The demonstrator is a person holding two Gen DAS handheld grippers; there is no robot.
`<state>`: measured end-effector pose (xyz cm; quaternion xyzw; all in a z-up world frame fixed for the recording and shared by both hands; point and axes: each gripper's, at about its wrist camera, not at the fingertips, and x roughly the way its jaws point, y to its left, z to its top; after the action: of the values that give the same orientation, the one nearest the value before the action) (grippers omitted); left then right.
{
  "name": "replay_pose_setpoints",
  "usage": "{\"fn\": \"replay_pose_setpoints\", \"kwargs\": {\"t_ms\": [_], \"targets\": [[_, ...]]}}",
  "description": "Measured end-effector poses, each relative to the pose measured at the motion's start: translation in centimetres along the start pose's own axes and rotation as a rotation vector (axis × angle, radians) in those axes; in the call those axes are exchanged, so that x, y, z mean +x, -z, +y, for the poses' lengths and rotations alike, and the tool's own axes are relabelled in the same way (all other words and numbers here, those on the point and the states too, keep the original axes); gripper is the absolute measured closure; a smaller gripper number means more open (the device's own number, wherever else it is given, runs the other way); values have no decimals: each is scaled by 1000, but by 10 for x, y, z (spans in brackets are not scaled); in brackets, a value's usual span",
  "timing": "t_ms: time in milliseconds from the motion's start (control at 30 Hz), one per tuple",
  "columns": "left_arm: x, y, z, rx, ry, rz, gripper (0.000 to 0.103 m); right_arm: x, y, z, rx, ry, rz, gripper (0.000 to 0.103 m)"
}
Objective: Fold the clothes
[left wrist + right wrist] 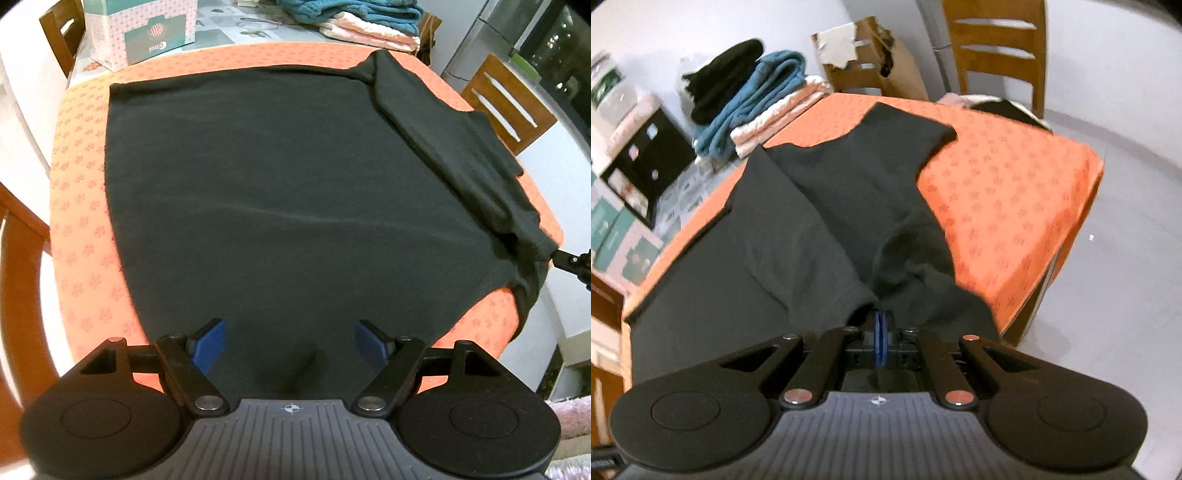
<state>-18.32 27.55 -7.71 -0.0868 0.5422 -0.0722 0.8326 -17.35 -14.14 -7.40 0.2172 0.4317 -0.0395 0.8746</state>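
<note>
A black T-shirt (266, 192) lies spread flat on the orange patterned cloth (77, 155) that covers the table. Its right side is folded over lengthwise, with the sleeve (491, 147) on top. My left gripper (290, 341) is open, its blue pads apart over the near hem, holding nothing. My right gripper (881, 321) is shut on the near right corner of the T-shirt (849, 229) and lifts it slightly off the cloth (1015, 192). The right gripper's tip (569, 258) shows at the right edge of the left wrist view.
A stack of folded clothes, blue and pink (365, 22), sits at the far end of the table; it also shows in the right wrist view (757, 96). A patterned box (144, 29) stands far left. Wooden chairs (513, 99) stand around the table. A torn cardboard box (871, 59) is behind.
</note>
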Motion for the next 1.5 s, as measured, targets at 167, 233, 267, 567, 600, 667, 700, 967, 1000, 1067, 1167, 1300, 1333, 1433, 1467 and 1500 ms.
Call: {"fn": "replay_pose_setpoints", "kwargs": {"t_ms": [167,233,267,567,600,667,700,967,1000,1067,1167,1300,1333,1433,1467,1500], "targets": [[4,-2,-18,14,1,-14,24,-6,-40,8,-188,7,-4,97],[5,-4,-28,21,-9,-25,24,-3,-58,10,-243,-21,10,97],[6,-5,-33,21,-14,-30,24,-2,-68,13,-264,-35,14,96],[14,-30,-104,-54,53,-117,24,76,-163,41,-421,-240,139,79],[16,-33,-119,-47,51,-118,24,87,-170,45,-451,-261,160,79],[22,-38,-147,-37,52,-120,24,106,-182,53,-507,-309,202,79],[26,-40,-161,-34,53,-120,24,114,-184,53,-526,-331,226,79],[60,-25,-247,-96,57,-82,25,162,-186,51,-664,-471,391,73],[62,-25,-254,-116,57,-91,26,164,-185,48,-676,-481,404,73],[67,-29,-260,-137,51,-117,29,167,-184,43,-690,-491,427,73],[81,-34,-267,-169,55,-116,41,168,-186,35,-698,-508,452,73],[96,-41,-281,-158,70,-101,45,164,-190,25,-676,-571,517,73],[96,-42,-286,-148,69,-107,45,162,-189,23,-675,-583,541,72],[99,-46,-293,-133,70,-122,43,152,-179,17,-701,-607,595,63],[100,-47,-294,-133,72,-123,43,148,-175,15,-707,-618,612,61],[101,-47,-295,-128,72,-121,42,145,-172,12,-700,-635,636,61]]}}
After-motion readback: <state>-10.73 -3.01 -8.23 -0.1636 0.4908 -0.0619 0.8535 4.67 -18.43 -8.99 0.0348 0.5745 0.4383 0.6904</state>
